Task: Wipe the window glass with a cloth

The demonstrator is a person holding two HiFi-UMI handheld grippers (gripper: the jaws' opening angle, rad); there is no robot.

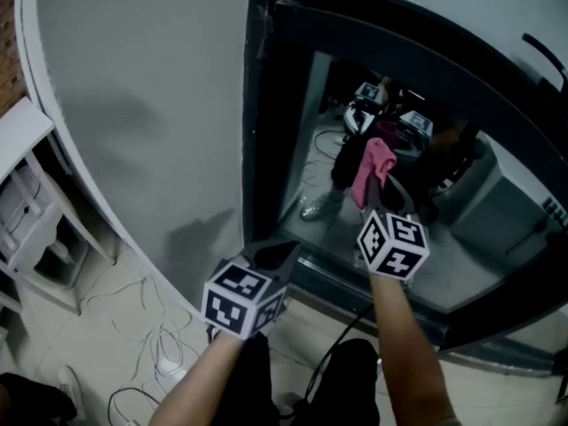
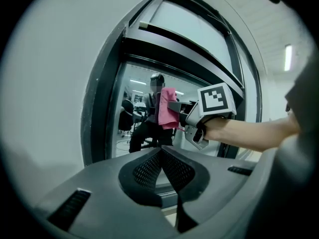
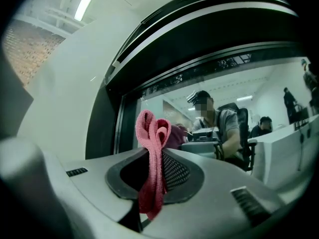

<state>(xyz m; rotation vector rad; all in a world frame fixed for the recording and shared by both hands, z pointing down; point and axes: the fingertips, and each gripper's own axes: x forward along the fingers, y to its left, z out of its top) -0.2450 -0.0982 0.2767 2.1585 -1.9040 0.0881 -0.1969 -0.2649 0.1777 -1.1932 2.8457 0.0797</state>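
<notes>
Cloth (image 3: 149, 133) first: it is pink and soft, and it sits in my right gripper (image 3: 158, 156), whose two jaws are squeezed tight on its middle. A loopy bunch sticks up past the jaws and a tail hangs down below them. It looks light and floppy, so I think it will bend and fold when I rub with it. It looks fuzzy, so I do not think it will slip out. A hold in the middle, like this one, seems good to me. Enough cloth pokes out in front to meet the glass before the hard jaws do. With only a corner held, I think it would flop away.

My left gripper (image 2: 160, 153) is lower and to the left, near the bottom of the window. Its jaws are pressed together with nothing between them.

Next comes the dark window frame (image 1: 266, 149), with the grey wall (image 1: 142, 105) to its left. Then comes the window glass (image 1: 497, 238). The cloth is up in front of the glass, toward its left side and very close to it. I cannot tell if it touches. Glass is hard and smooth and can break, so I would push gently.

Far off, past the glass, a person (image 3: 227, 122) sits at a desk.
</notes>
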